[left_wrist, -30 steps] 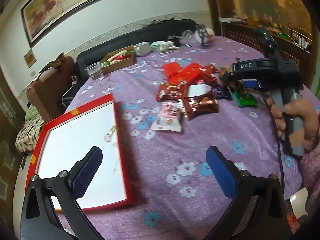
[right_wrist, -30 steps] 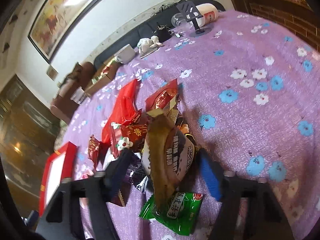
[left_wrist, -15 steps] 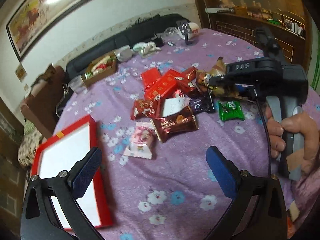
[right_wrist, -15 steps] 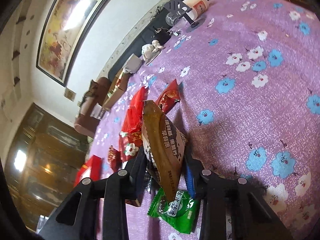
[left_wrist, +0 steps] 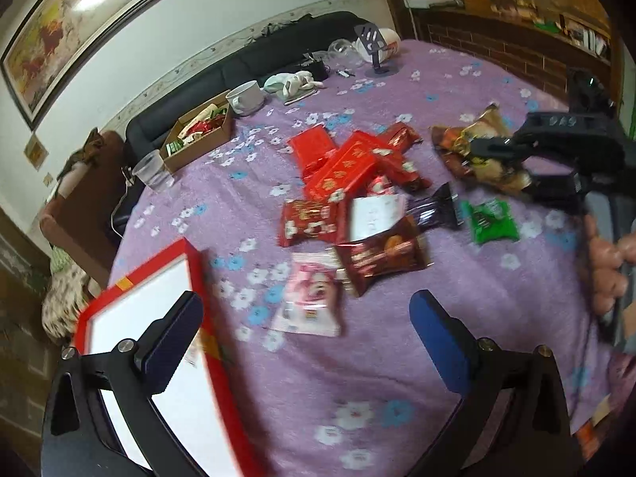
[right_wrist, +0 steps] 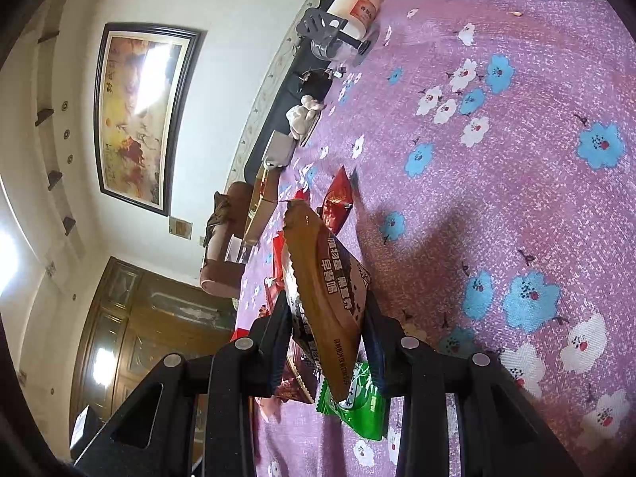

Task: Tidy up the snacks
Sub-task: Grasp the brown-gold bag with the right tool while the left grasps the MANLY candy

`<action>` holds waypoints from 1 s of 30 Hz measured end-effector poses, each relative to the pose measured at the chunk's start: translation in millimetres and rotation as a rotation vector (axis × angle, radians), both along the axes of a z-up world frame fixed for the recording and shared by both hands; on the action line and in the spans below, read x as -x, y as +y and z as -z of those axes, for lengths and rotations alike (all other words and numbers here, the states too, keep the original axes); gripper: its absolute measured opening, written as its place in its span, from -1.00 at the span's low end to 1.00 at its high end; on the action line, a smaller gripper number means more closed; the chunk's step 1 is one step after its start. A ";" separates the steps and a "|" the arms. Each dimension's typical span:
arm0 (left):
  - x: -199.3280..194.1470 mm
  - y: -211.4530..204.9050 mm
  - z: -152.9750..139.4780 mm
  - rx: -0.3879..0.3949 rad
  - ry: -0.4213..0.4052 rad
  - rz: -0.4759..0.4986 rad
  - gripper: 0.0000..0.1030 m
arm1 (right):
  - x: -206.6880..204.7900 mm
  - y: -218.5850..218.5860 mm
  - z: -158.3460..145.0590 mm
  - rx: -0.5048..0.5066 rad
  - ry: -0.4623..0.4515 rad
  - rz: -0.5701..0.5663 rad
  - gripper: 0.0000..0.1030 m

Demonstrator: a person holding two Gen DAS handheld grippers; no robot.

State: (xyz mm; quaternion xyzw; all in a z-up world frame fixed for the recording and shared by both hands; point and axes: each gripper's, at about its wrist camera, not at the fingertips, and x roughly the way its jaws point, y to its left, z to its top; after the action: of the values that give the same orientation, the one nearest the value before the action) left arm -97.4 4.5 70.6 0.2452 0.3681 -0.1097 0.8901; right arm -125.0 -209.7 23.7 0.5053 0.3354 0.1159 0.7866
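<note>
Snacks lie in a loose pile on the purple flowered tablecloth, mid-table: red packets, a dark brown biscuit pack, a pink-and-white pouch, a green packet off to the side. Left wrist view: left gripper hangs over the near cloth, jaws wide apart, nothing between them. Red tray with a white floor sits just beside its left finger; presumably the place the snacks go, though that is a judgement from the task. Right gripper shows across the table, raised off the cloth, with a brown packet crumpled in its jaws. A hand wraps its handle. Frame is blurred, so packet labels stay unread. Right wrist view: brown packet stands pinched between the two fingers of the right gripper, pads pressing both faces, most of the bag sticking out ahead of the tips. Green packet lies on the cloth beneath. Step in hand, as judged: carry the brown packet to the tray. Notes for doing it well: keep the squeeze steady, since the bag is soft and air-filled and may slip or crush; lift clear of the pile before crossing so it drags nothing; keep the left gripper out of the path; lay the packet flat inside the rim, then let go.
</note>
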 end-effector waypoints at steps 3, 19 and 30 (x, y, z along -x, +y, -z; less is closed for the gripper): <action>-3.3 10.8 0.0 -0.032 -0.023 0.036 1.00 | -1.6 -0.9 2.0 -0.012 0.001 0.002 -0.33; -17.7 -59.2 32.6 -0.244 -0.013 0.379 1.00 | 4.2 -5.0 4.3 -0.020 -0.002 0.002 -0.33; -50.1 -59.0 61.5 -0.219 0.168 0.422 0.76 | 0.4 -5.7 5.8 -0.036 0.000 -0.008 -0.32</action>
State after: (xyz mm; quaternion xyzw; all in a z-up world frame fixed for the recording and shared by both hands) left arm -47.3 -54.5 9.1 0.4015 0.3911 -0.2724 0.7820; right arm -125.4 -215.4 17.9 0.5181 0.3352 0.1251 0.7768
